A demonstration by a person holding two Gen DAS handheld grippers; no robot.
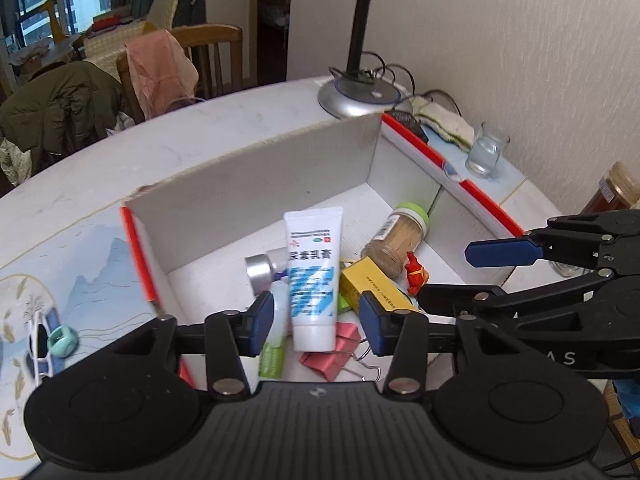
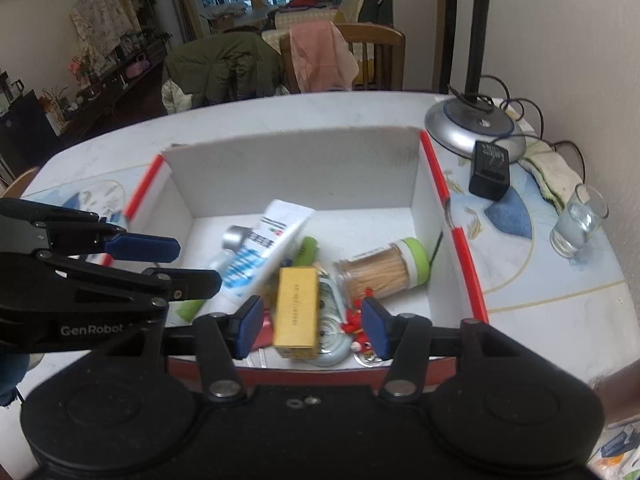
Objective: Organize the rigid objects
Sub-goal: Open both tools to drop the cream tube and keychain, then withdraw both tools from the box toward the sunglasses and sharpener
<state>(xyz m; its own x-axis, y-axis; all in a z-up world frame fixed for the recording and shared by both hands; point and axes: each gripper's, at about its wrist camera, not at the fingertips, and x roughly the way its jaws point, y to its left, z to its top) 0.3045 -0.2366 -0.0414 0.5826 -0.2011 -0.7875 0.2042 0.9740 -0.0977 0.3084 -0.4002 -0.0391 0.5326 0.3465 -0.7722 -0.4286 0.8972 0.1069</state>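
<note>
Hovering over the box (image 1: pixel 256 168) on the desk (image 1: pixel 80 184), both grippers – left (image 1: pixel 316 322) and right (image 2: pixel 312 326) – have their jaws spread and pinch nothing. Inside lie a white tube (image 1: pixel 312 276), a yellow carton (image 2: pixel 296 312) just right of it, and a toothpick jar (image 2: pixel 384 266) on its side at the right wall – all loosely piled.

matt cardboard box (image 1: pixel 256 168), glossy plastic tube (image 1: pixel 314 276) (metal-looking cap (image 1: pixel 260 274) beside it).
</note>
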